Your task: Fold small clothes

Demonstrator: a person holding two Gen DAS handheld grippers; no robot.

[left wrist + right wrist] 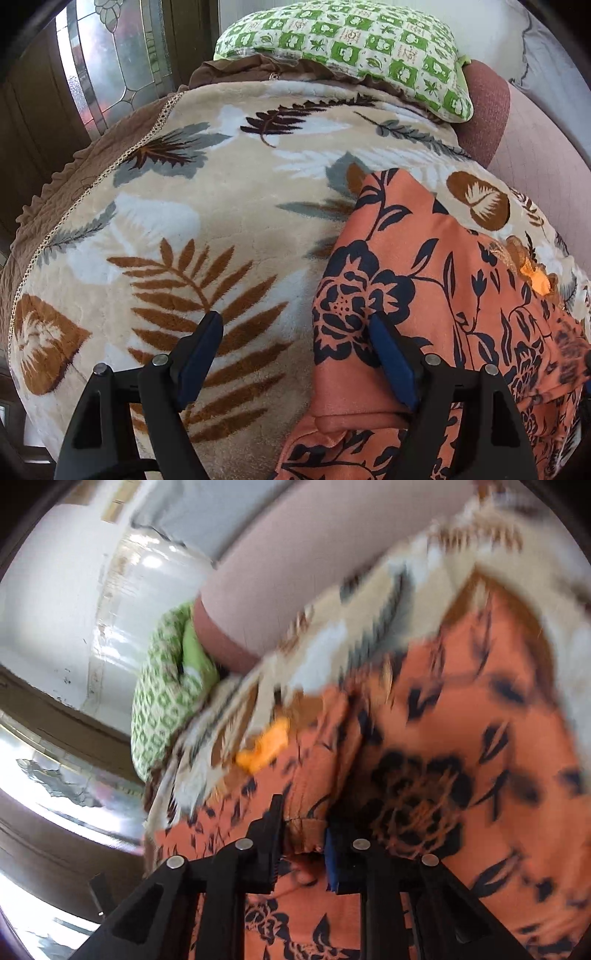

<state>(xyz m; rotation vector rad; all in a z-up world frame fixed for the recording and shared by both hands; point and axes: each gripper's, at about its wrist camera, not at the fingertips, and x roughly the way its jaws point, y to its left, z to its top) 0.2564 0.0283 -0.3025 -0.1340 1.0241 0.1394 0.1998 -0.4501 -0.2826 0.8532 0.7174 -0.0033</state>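
Observation:
An orange garment (424, 280) with a dark navy flower print lies on a cream leaf-patterned blanket (207, 206). My left gripper (295, 325) is open, just above the blanket; its right finger (391, 365) rests on the garment's left edge, its left finger (199, 354) over bare blanket. In the blurred right wrist view the garment (461, 738) fills the lower right. My right gripper (303, 823) is shut on a bunched fold of the garment's hem. A bright orange tag (266, 749) shows at the garment's edge.
A green-and-white checked pillow (351, 48) lies at the bed's far end, also in the right wrist view (162, 694). A pink padded headboard or cushion (517, 140) runs along the right. A brown quilted bedcover (74, 170) edges the left side, with a stained-glass door (110, 55) behind.

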